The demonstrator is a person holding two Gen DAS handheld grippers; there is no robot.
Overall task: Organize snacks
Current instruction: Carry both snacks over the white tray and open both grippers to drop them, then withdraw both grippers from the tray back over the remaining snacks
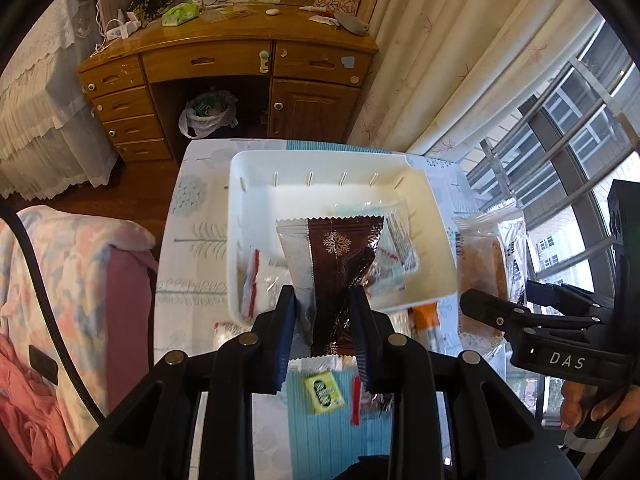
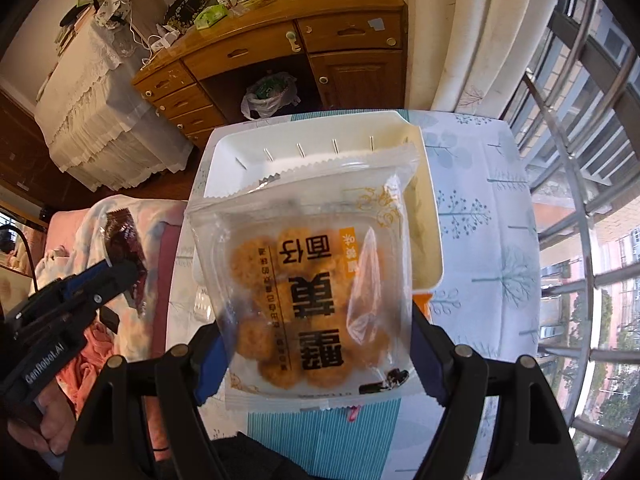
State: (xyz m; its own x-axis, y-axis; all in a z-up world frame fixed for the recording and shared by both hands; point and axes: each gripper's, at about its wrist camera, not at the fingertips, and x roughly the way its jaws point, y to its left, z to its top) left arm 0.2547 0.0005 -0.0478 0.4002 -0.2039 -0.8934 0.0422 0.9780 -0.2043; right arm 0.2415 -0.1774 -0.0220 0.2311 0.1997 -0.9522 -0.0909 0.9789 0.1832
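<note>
Both grippers hang over the white plastic tray (image 1: pixel 400 168) for dropping — left gripper (image 1: pixel 324 304) jaws pinching a brown snowflake-printed foil packet (image 1: pixel 340 252), right gripper (image 2: pixel 316 344) jaws clamping a clear biscuit pack (image 2: pixel 304 280).

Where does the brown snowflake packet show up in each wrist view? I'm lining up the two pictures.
Left wrist view: the brown snowflake packet hangs centre frame, pinched in the left gripper, above the white bin.
Right wrist view: the same packet sits at the left edge, in the left gripper, beside the bin.
Shared landmark: the wooden desk behind the table.
</note>
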